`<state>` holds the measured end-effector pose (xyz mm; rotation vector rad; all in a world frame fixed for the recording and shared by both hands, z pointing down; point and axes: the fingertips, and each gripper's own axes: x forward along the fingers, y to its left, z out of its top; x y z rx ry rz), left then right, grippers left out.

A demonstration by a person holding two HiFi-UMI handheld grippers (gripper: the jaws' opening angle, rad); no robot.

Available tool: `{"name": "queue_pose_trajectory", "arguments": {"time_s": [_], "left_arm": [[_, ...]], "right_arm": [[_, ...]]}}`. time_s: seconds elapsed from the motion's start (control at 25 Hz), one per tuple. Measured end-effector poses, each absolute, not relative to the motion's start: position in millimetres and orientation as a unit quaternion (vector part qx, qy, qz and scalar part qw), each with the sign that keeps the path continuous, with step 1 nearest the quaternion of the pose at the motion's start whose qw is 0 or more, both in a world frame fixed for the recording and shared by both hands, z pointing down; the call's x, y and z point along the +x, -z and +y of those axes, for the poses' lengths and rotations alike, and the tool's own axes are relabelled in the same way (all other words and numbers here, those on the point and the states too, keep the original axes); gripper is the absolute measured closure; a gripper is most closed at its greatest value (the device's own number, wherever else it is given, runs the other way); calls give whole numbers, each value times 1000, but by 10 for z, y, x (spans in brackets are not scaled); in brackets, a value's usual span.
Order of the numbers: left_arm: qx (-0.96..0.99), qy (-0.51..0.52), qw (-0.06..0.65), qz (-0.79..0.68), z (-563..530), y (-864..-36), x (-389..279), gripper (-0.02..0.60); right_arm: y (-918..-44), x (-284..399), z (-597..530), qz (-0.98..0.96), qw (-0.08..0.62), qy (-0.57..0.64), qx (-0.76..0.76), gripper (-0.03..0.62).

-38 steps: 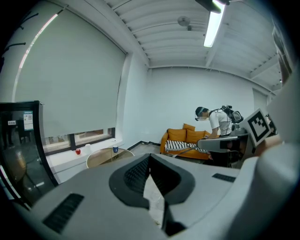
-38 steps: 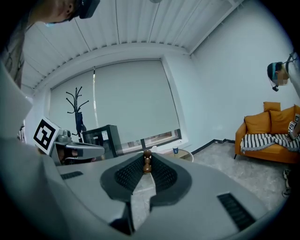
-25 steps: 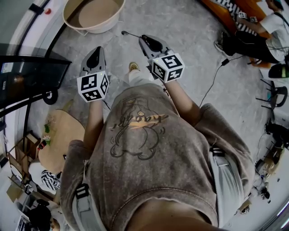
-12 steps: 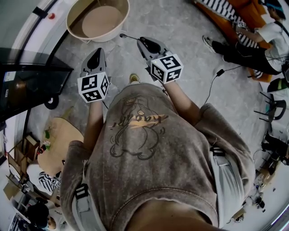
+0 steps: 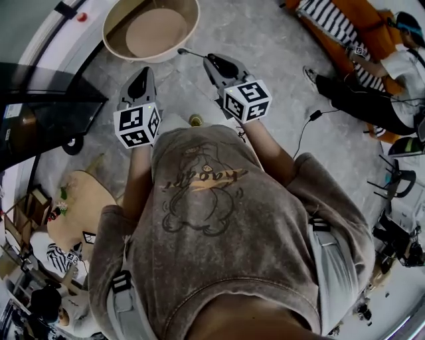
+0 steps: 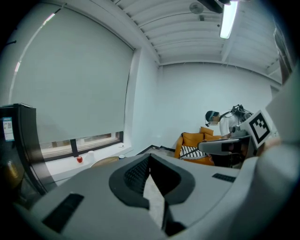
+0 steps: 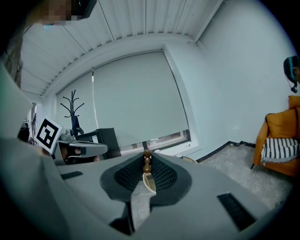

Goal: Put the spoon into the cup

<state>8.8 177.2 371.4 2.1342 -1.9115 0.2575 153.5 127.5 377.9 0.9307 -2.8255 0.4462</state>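
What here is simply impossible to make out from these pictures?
Cup: appears in no view.
Spoon: the right gripper view shows only brown beads and a pale strip between the fingers of the right gripper; it is too thin to read in the head view.
Floor directly underfoot: head view, blocked by the person's torso.

left claw (image 5: 142,70): jaws together | right claw (image 5: 211,57): clamped on spoon (image 7: 146,160)

Floor: grey mottled concrete (image 5: 265,40). Round beige rimmed tub (image 5: 151,30) stood just ahead of the left claw (image 5: 141,78). Black wheeled cabinet (image 5: 46,109) sat to that claw's left. Black cable (image 5: 307,129) lay right of the right claw (image 5: 214,61), with an orange sofa (image 5: 368,16) farther right.
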Motion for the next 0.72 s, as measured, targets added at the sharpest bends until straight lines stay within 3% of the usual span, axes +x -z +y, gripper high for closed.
{"name": "queue_pose_trajectory", "arguments": {"time_s": [0.72], "left_arm": [[732, -81, 131, -664, 950, -3776, -118, 565]], "right_arm": [[-3921, 1357, 469, -938, 81, -150, 303, 537]]}}
